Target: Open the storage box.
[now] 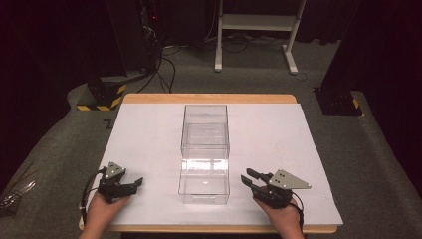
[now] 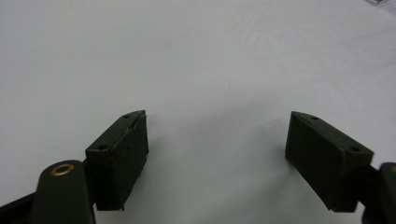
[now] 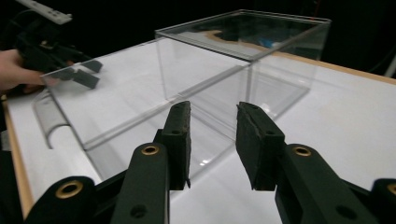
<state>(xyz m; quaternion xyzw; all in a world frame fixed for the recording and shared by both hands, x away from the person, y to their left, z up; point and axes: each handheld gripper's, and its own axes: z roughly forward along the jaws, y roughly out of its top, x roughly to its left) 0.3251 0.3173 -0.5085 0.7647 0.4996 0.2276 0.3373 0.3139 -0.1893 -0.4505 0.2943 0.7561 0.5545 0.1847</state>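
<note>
A clear plastic box (image 1: pixel 205 124) stands in the middle of the white table (image 1: pixel 278 144), with its clear drawer (image 1: pixel 204 181) pulled out toward the front edge. My left gripper (image 1: pixel 135 183) rests on the table to the left of the drawer, apart from it. Its jaws stand wide apart over bare white surface (image 2: pixel 217 154). My right gripper (image 1: pixel 246 177) sits to the right of the drawer and points at its side wall. It is open with a narrower gap (image 3: pixel 212 135) and nothing between the jaws. The drawer (image 3: pixel 116 107) and box (image 3: pixel 243 51) lie just beyond them.
The drawer's curved handle (image 3: pixel 51 130) faces the table's front edge. Through the clear walls the other hand and left gripper (image 3: pixel 77 72) appear. Beyond the table are a white desk frame (image 1: pixel 256 30), cables on grey carpet and a yellow-black striped base (image 1: pixel 102 97).
</note>
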